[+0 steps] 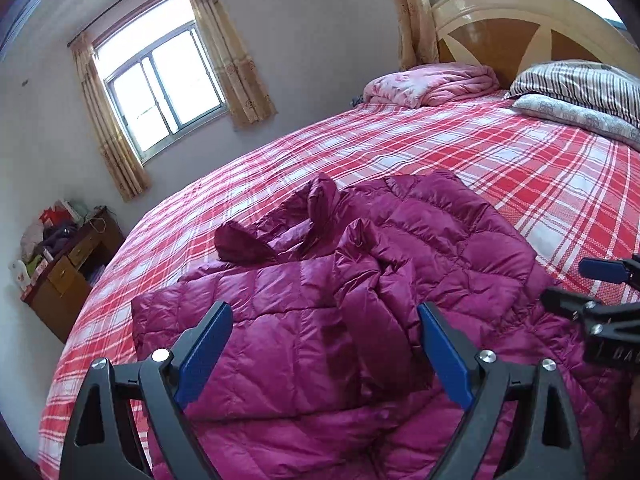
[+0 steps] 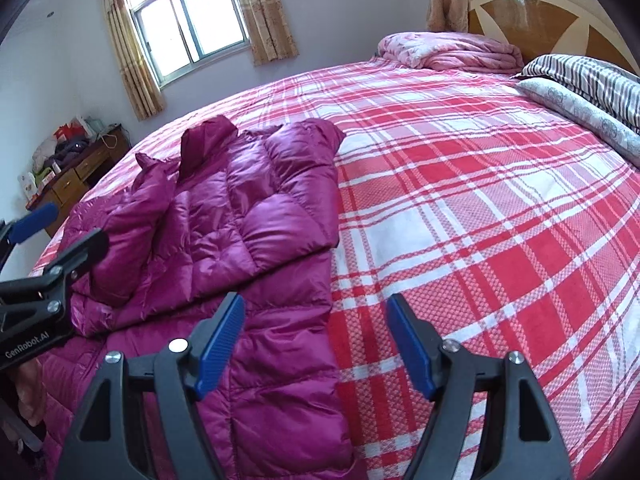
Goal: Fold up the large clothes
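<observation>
Magenta puffer jacket (image 1: 360, 280) lies half-folded on the plaid bed (image 2: 480, 220), left gripper (image 1: 324, 312) and right gripper (image 2: 316, 304) both released, grasping nothing

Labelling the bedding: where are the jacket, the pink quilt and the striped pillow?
jacket (image 1: 440, 240): left wrist view, quilted body.
pink quilt (image 2: 452, 54): right wrist view, top fold.
striped pillow (image 1: 576, 84): left wrist view, upper face.

Jacket's (image 1: 320, 320) near hem off-frame
</observation>
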Action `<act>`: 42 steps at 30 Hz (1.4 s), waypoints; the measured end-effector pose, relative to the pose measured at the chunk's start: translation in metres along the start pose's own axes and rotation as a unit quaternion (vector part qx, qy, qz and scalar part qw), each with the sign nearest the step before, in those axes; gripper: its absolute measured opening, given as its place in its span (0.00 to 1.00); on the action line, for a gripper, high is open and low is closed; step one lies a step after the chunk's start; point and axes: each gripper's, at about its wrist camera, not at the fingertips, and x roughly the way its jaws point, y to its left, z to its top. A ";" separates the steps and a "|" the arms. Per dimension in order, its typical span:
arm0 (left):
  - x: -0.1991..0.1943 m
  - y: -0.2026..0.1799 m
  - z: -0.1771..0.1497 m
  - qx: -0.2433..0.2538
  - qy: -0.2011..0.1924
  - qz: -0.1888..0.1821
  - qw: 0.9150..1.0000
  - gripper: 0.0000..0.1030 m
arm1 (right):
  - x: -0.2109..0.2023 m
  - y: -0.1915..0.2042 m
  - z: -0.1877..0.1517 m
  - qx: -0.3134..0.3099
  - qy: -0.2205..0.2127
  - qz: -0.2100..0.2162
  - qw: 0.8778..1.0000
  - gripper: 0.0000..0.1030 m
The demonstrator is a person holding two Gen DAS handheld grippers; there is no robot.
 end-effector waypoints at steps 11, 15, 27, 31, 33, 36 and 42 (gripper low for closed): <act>0.015 0.081 -0.028 -0.100 0.047 -0.009 0.994 0.90 | -0.018 0.076 0.033 -0.027 -0.028 0.089 0.995 0.82; -0.014 0.057 -0.017 -0.070 -0.012 -0.037 0.997 0.90 | -0.017 0.065 0.033 0.006 -0.031 0.066 0.997 0.82; 0.066 0.159 -0.044 -0.165 0.100 0.157 0.969 0.90 | -0.008 0.110 0.045 -0.016 -0.003 0.114 0.993 0.84; 0.086 0.159 -0.063 -0.165 0.125 0.154 0.966 0.90 | 0.022 0.135 0.041 -0.058 0.023 0.081 0.995 0.83; 0.086 0.157 -0.067 -0.164 0.122 0.153 0.967 0.90 | 0.038 0.130 0.034 -0.064 0.040 0.047 0.996 0.69; 0.081 0.162 -0.072 -0.174 0.114 0.138 0.968 0.90 | 0.056 0.105 0.021 -0.040 0.084 0.034 0.995 0.35; 0.069 0.190 -0.079 -0.217 0.103 0.135 0.961 0.90 | 0.037 0.104 0.008 -0.066 0.095 0.033 0.993 0.22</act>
